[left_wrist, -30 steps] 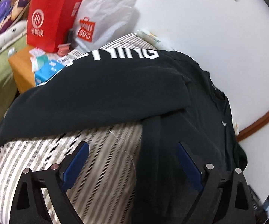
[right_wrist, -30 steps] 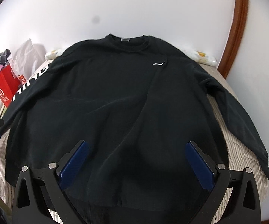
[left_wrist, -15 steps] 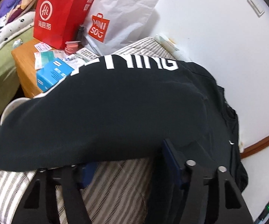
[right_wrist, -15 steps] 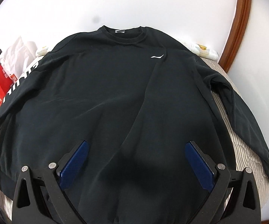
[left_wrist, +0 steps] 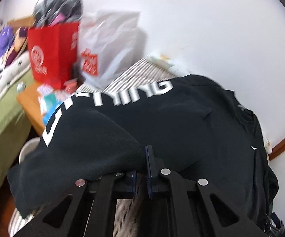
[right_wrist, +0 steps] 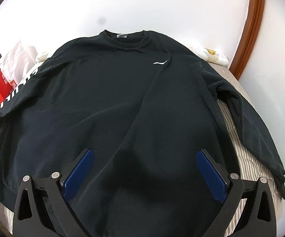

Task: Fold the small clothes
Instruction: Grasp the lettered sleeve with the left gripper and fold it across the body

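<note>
A black sweatshirt (right_wrist: 102, 88) lies front up on the striped bed cover (right_wrist: 241, 138), collar toward the wall. In the left wrist view its sleeve with white lettering (left_wrist: 102, 134) is raised off the cover. My left gripper (left_wrist: 142, 167) is shut on that sleeve's lower edge, and dark fabric is bunched over the pads. My right gripper (right_wrist: 144, 169) hovers open over the lower middle of the sweatshirt's body, with only flat fabric beneath its blue pads (right_wrist: 79, 171). The other sleeve (right_wrist: 251, 122) lies along the right edge of the bed.
A red paper bag (left_wrist: 51, 55) and a white plastic bag (left_wrist: 110, 45) stand on a cluttered wooden bedside table (left_wrist: 29, 102) to the left. Green bedding (left_wrist: 0, 118) lies beyond it. A white wall with curved wooden trim (right_wrist: 249, 29) backs the bed.
My left gripper has closed on the lettered sleeve and lifted it off the striped cover. My right gripper has edged slightly farther over the sweatshirt and stays open.
</note>
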`<state>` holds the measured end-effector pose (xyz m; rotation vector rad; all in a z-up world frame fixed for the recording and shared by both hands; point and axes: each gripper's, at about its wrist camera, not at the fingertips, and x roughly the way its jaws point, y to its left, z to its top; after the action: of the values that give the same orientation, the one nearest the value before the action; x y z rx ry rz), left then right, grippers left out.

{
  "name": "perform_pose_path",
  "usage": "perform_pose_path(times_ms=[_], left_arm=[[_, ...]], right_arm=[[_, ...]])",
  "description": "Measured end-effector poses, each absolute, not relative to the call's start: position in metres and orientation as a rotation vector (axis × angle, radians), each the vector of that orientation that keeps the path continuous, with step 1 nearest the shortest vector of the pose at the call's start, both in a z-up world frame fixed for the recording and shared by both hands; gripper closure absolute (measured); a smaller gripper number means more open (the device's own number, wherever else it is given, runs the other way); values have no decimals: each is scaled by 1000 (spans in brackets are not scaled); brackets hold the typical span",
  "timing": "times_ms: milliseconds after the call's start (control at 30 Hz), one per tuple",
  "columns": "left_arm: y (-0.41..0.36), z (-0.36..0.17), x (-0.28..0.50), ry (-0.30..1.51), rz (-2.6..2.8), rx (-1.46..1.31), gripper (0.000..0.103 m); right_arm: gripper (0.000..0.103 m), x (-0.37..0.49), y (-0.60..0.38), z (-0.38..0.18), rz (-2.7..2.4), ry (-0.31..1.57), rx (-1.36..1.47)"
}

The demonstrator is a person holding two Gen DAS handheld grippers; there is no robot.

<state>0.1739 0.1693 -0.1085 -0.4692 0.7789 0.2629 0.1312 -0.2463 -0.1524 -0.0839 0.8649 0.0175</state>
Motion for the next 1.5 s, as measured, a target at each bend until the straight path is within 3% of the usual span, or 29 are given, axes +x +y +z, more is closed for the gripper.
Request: perform_pose_path(times_ms=[467,1033,1100,1167,1300,1367,1500], left_arm=[[43,-42,251,723,40,-285,96],[-96,-91,310,909,-161,-97,95],[-101,-93,307,923,-172,-79,91],[-104,-91,303,933,-207,-72,74],[-101,-74,289,904,-263,-100,55],[-96,-60,277,866,-294,-105,38],[-67,-34,248,794,-282,-88,37]], right_arm=[[1,130,-310,-134,-43,813,-25],[1,133,-371,-156,-128,847,-17],[1,133,-373,-158,-133,849,-18],[1,133,-374,-158,-134,852,-21],[1,132,-364,-151,-126,840,-38],[1,133,-355,-143,-113,825,-48],[5,131,-322,-121,-65,780,-75]])
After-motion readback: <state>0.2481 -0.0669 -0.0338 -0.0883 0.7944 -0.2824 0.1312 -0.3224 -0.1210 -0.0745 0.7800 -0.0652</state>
